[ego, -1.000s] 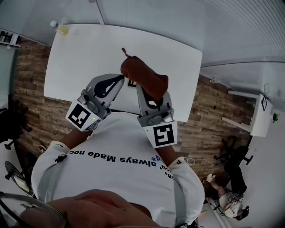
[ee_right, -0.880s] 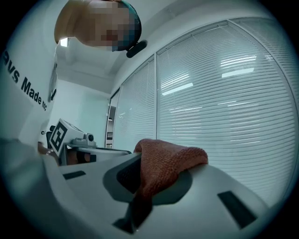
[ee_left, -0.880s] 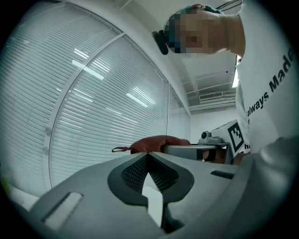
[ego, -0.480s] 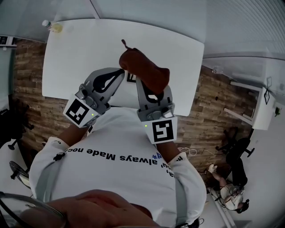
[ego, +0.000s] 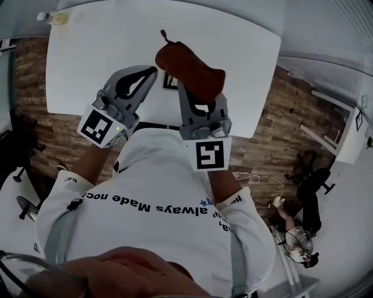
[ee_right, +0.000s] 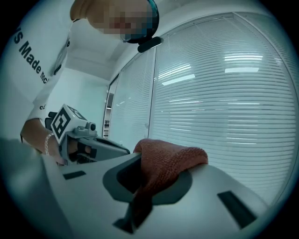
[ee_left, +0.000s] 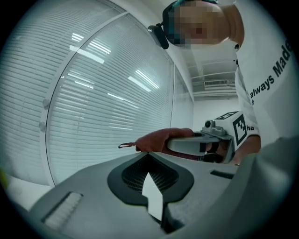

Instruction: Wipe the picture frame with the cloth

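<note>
A rust-red cloth [ego: 189,73] is bunched over the tips of my right gripper [ego: 180,88], which is shut on it; the cloth [ee_right: 170,161] runs down into the slot between the jaws. My left gripper [ego: 154,70] is held beside it, jaws shut, with a thin white flat piece [ee_left: 152,198] pinched between them; I cannot tell what the piece is. A small dark picture frame [ego: 169,82] shows between the two grippers, mostly hidden by the cloth. Both grippers are raised above the white table [ego: 99,52] and tilted upward.
A small bottle [ego: 51,18] stands at the table's far left corner. Wood flooring [ego: 35,122] surrounds the table, with a chair [ego: 317,183] and a person [ego: 297,244] at the right. Slatted blinds [ee_left: 93,102] fill the background of both gripper views.
Both grippers have shifted a little farther out over the table, with the cloth still in the right one. The head camera has tilted, so the table sits higher in view.
</note>
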Motion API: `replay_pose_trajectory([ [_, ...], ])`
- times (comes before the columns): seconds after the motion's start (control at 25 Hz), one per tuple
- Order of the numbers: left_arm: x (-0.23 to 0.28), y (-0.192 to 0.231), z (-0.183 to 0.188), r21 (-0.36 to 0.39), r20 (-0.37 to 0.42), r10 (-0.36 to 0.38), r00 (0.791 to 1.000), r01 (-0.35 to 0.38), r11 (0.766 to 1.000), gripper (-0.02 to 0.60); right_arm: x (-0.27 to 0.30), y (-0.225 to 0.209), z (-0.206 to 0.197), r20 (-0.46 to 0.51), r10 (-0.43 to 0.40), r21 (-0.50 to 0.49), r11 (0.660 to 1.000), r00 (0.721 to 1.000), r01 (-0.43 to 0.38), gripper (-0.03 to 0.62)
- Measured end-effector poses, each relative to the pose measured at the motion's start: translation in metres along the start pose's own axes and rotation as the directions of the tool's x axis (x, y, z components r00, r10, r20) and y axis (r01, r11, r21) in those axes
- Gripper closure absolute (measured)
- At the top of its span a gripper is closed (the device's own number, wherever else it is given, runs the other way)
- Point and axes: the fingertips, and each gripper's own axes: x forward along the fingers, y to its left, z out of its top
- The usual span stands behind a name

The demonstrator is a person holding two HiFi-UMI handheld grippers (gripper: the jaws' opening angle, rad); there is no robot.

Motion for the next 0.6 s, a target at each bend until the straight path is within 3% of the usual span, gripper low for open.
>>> replay_pose_trajectory([
  [0.12, 0.016, 0.007, -0.045, -0.012, -0.107, -0.001, 0.994, 0.000, 1.000, 0.579, 0.012, -0.004, -0.045, -0.058, 0.012, -0.007, 1.000, 0.998, -0.012, 0.566],
  [0.32, 0.038, 0.018, -0.136, 0.018, -0.256, -0.014, 0.967, 0.020, 1.000, 0.580, 0.037, 0.004, -0.136, -0.225, 0.045, -0.061, 0.996, 0.973, -0.060, 0.566],
  [0.6, 0.054, 0.031, -0.257, 0.045, -0.430, -0.041, 0.902, 0.067, 0.997, 0.578, 0.065, 0.017, -0.246, -0.346, 0.088, -0.103, 0.986, 0.934, -0.131, 0.565],
])
